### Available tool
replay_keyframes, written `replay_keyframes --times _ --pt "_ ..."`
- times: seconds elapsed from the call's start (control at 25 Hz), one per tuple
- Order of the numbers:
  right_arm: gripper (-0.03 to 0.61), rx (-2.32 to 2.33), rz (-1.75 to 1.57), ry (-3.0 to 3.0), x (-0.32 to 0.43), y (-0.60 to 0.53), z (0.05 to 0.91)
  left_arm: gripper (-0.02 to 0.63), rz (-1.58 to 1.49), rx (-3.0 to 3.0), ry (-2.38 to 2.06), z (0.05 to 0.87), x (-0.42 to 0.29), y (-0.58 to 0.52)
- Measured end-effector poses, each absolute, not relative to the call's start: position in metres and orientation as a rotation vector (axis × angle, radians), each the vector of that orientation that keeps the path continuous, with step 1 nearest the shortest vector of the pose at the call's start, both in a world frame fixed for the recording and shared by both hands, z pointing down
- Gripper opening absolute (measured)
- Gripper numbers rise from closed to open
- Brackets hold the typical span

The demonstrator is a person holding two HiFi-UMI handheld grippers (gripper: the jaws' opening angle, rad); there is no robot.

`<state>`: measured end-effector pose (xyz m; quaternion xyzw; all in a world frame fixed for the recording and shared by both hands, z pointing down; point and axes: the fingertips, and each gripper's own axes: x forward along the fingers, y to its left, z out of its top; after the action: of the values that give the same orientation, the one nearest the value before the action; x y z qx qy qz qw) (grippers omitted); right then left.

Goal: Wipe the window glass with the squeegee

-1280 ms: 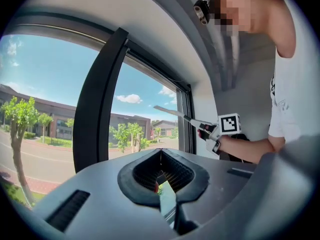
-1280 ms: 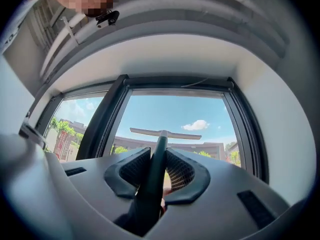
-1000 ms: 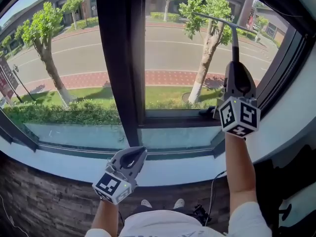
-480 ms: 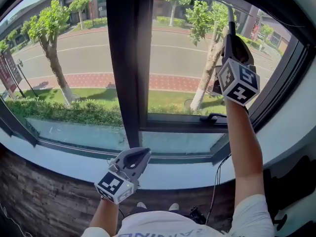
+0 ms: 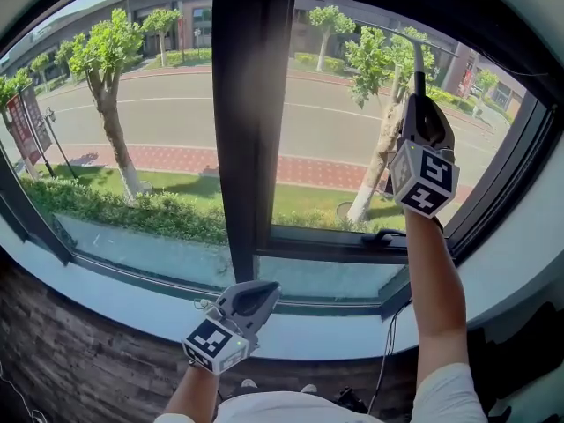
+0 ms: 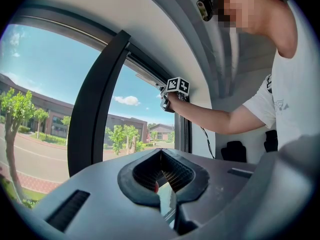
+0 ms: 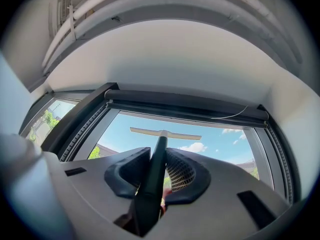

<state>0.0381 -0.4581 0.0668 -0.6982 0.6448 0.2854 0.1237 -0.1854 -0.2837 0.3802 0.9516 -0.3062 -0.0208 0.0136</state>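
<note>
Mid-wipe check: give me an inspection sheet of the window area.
Surface: window glass, right pane; the blade sits high, near the top frame.
Job's things: squeegee, its handle clamped in the right tool.
Clutter: nothing seen on the sill.
Grippers: right tool shut on squeegee, raised; left tool shut, empty, low by the sill.
Cables: black cable hangs under the sill.
Surroundings: dark frame post, window handle, trees and road outside.

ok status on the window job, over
Right gripper shut on squeegee, blade high on the glass. Left gripper shut, empty, by the sill. Window handle well below blade.
</note>
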Motion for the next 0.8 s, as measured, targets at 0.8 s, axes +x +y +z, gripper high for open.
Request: replay_keyframes --times 0.8 --pt "0.1 -2.061 0.778 1.904 0.036 -0.453 0.101 0.017 -0.07 2.939 -0.985 0.363 -0.187 -0.278"
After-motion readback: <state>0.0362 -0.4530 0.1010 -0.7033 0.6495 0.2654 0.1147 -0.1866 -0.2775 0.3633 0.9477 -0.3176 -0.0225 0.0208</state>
